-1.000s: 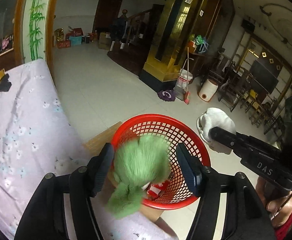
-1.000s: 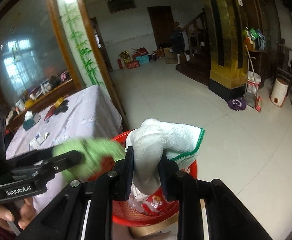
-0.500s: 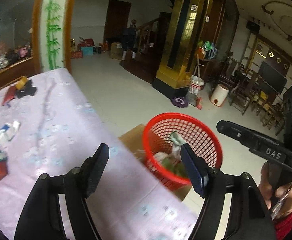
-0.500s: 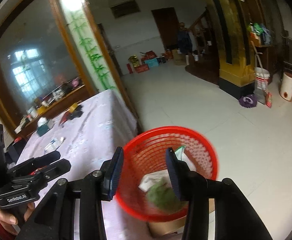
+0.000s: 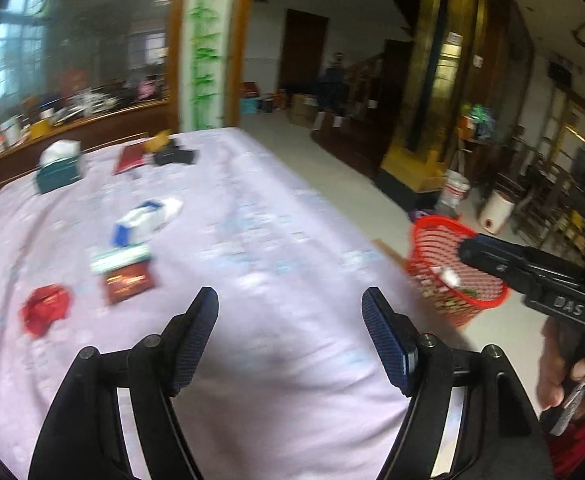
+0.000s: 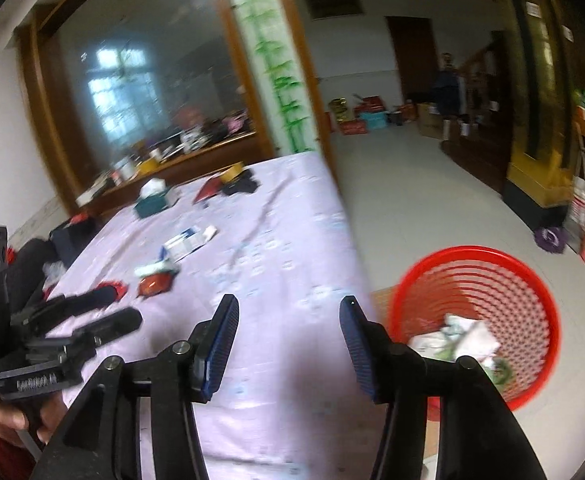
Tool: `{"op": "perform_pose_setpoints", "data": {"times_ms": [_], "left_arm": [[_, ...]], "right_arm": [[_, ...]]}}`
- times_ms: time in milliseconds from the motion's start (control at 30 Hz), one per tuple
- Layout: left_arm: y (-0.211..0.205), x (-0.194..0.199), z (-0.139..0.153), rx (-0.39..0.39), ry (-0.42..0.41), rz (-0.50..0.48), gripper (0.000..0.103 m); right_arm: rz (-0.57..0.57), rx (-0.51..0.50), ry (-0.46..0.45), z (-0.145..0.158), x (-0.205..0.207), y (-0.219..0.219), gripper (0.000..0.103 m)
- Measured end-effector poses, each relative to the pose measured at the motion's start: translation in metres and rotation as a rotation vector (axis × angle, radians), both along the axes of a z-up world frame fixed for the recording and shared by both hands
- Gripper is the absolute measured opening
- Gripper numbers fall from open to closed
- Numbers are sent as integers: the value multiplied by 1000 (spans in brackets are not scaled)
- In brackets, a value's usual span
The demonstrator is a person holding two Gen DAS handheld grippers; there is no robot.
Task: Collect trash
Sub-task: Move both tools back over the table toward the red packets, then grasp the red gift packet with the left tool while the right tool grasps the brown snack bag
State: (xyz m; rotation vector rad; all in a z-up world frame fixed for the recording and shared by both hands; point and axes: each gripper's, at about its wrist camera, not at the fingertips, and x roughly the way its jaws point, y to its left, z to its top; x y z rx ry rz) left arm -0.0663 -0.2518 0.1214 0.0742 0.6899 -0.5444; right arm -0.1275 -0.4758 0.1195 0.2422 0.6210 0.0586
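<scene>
A red mesh basket point(image 5: 432, 240) point(image 6: 532, 292) stands on the floor off the table's right edge, with a white glove point(image 6: 468, 334) and other scraps inside. On the lilac tablecloth point(image 5: 276, 216) lie a crumpled red wrapper point(image 5: 46, 308), a dark red packet point(image 5: 127, 285) point(image 6: 154, 284) and a blue-and-white carton point(image 5: 144, 220) point(image 6: 188, 240). My left gripper point(image 5: 289, 299) hovers over the cloth, open and empty. My right gripper point(image 6: 289, 302) hangs over the table's right edge with its jaws opening and nothing between them. Motion blurs both views.
At the table's far end sit a teal tissue box point(image 5: 58, 170), a red booklet point(image 5: 130, 158) and a black item point(image 5: 174, 156). A wooden sideboard point(image 5: 92, 124) stands behind. A cardboard box point(image 6: 380, 300) sits under the basket. A gold pillar point(image 5: 424, 120) rises across the tiled floor.
Both grippers swung left from above the basket to over the table. The green fluffy thing and the white glove were let go into the basket, and the right jaws opened.
</scene>
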Motion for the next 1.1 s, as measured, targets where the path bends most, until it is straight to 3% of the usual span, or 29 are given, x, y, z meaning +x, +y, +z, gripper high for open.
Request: {"op": "perform_pose_setpoints", "data": {"times_ms": [200, 400, 500, 667, 700, 800, 867, 1100], "left_arm": [[108, 34, -7, 68, 22, 238, 73], [194, 82, -35, 119, 90, 432, 73], [213, 103, -52, 120, 134, 461, 73], [208, 131, -68, 102, 165, 418, 73], [205, 134, -72, 104, 173, 409, 71], [195, 147, -85, 126, 207, 392, 44], [192, 150, -91, 119, 225, 377, 34], [197, 128, -77, 57, 171, 345, 34]], "right_arm": [[84, -11, 13, -6, 11, 40, 57], [160, -29, 32, -6, 22, 71, 57], [196, -23, 45, -8, 28, 85, 58], [256, -19, 83, -14, 44, 109, 58], [271, -6, 96, -15, 49, 113, 58], [305, 33, 140, -21, 65, 123, 59], [320, 39, 167, -25, 79, 132, 59], [385, 40, 257, -42, 143, 176, 60]]}}
